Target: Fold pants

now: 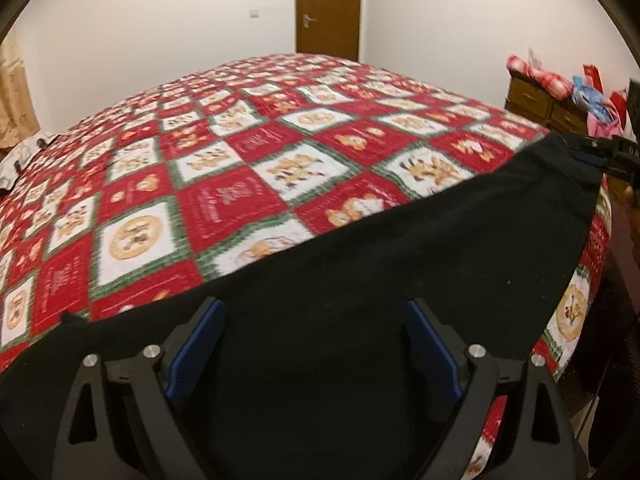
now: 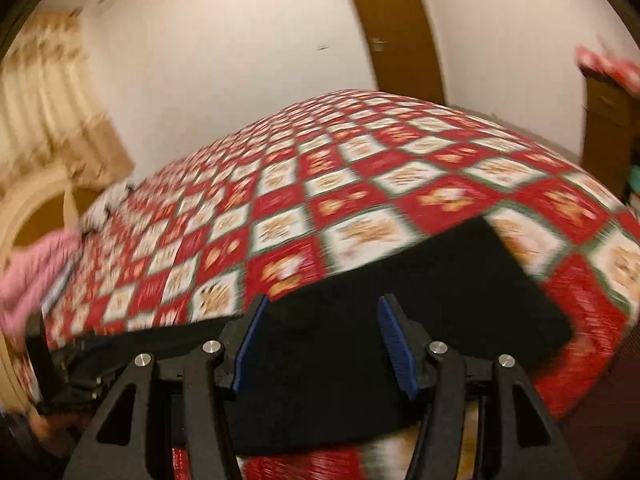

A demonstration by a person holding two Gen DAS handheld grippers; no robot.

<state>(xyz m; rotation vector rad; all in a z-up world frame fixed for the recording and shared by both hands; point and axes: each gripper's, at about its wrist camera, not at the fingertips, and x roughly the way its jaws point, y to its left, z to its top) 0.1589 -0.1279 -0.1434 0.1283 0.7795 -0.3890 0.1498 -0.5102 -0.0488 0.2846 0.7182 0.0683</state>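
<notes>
The black pants lie flat across the near edge of a bed with a red, white and green quilt. My left gripper is open, its blue-padded fingers spread above the pants. My right gripper shows at the far right of the left wrist view, at the pants' right end. In the right wrist view the right gripper is open over the pants, fingers apart. The left gripper shows at that view's left edge. Both views are blurred.
A wooden door stands behind the bed. A wooden dresser with piled clothes is at the right. A patterned cloth lies at the bed's far left. Pink fabric shows at the left.
</notes>
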